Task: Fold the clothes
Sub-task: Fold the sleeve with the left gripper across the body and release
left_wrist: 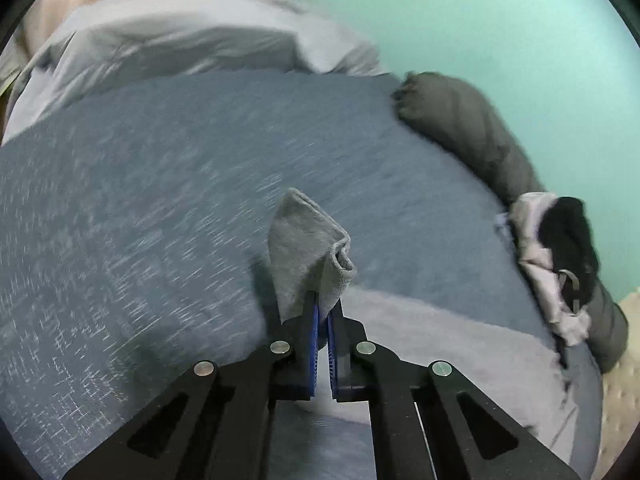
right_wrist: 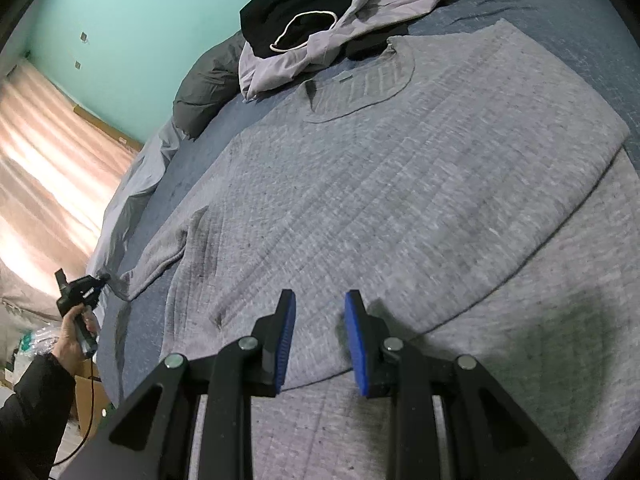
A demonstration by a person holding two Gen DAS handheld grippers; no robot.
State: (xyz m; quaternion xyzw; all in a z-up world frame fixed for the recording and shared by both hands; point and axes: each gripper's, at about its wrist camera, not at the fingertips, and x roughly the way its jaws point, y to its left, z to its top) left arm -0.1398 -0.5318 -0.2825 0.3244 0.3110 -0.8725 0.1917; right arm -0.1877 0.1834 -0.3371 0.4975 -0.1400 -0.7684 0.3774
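The grey sweater lies flat on the blue bedspread, one side already folded in; the left gripper is clenched on its sleeve cuff, the right gripper hangs released above the body; carry the sleeve across without dragging; a heap of clothes crowds the collar.

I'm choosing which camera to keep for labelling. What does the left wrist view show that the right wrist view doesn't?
Only the left wrist view shows, close up, the left claw shut on the grey sleeve cuff. Only the right wrist view shows the open right claw, the sweater's collar, a hand and the curtain. Both show the blue bed cover, the grey sweater and the clothes pile.
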